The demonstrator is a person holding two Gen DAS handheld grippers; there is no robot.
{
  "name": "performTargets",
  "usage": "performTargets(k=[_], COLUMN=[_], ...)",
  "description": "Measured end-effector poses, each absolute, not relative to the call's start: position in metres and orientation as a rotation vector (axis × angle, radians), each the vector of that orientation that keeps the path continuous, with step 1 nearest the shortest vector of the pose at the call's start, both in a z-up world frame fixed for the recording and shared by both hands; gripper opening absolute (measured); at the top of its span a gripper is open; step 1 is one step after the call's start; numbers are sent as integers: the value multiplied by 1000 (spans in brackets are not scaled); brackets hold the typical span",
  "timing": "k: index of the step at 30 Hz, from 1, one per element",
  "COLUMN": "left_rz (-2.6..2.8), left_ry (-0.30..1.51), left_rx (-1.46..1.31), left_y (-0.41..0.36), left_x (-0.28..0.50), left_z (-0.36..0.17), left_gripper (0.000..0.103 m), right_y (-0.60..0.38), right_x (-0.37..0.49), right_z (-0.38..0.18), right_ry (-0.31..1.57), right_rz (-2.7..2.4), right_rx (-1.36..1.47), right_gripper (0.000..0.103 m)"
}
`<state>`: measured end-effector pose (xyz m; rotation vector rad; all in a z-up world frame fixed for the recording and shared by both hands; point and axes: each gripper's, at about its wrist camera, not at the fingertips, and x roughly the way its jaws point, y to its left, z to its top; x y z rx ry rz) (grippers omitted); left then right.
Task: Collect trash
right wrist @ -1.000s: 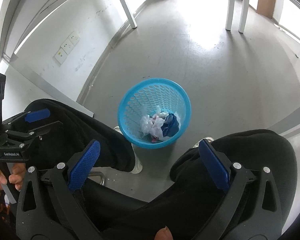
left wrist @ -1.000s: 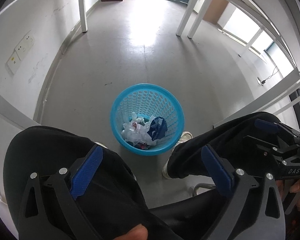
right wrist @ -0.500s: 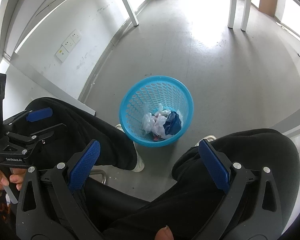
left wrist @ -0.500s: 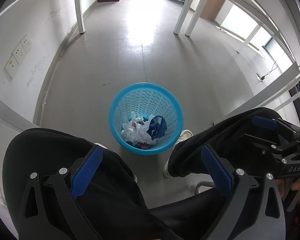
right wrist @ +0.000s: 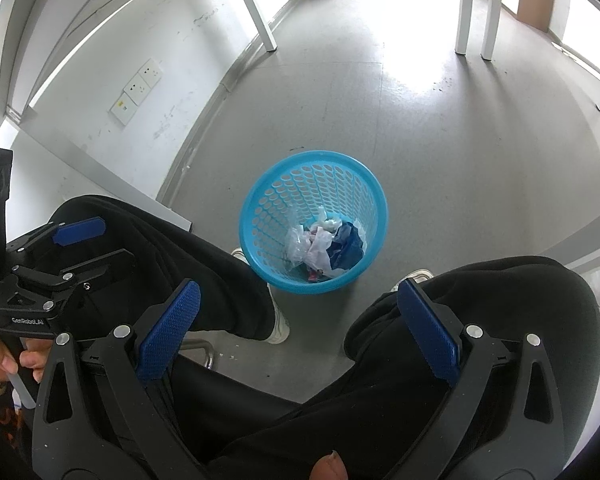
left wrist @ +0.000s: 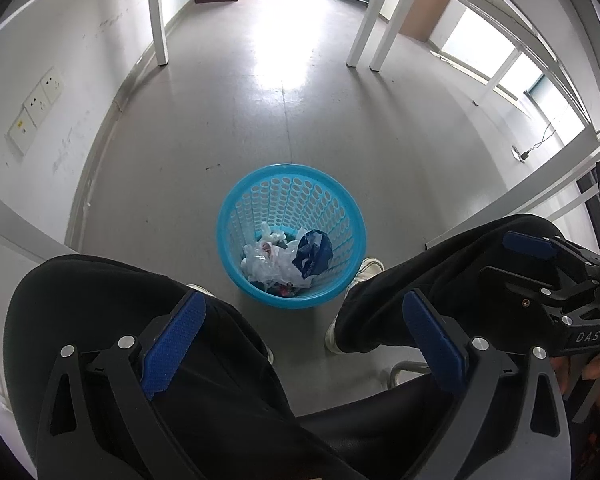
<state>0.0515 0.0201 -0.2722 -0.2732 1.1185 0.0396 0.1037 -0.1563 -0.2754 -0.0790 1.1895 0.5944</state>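
Sitting with the blue basket (left wrist: 291, 236) on the floor between the shoes keeps its crumpled trash (left wrist: 286, 260) within reach, while the left gripper (left wrist: 300, 344) and right gripper (right wrist: 296, 328) hang above the knees, both spread wide and empty.

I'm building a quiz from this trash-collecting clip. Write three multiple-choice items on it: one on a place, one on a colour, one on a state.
1. Where does the basket stand?
A. on the floor between the person's feet
B. on a table
C. on a chair

2. What colour is the basket?
A. red
B. light blue
C. black

3. How are the left gripper and right gripper?
A. both open, empty
B. both shut on trash
C. one holds a bag

Key: 1 A, shoes flank it; 2 B, its perforated wall shows it; 3 A, blue pads stand wide apart.
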Motion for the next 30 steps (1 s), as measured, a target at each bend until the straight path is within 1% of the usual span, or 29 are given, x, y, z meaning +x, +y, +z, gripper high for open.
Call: performTargets(k=[30], left_rz=[49], left_ry=[1133], left_rx=[-307], left_y=[21], left_x=[51], left_z=[-278], left_gripper=[97], right_y=[-156], right_x=[104], right_z=[-275], right_ry=[1192], right_rz=[592], right_rx=[-76], right_gripper=[94])
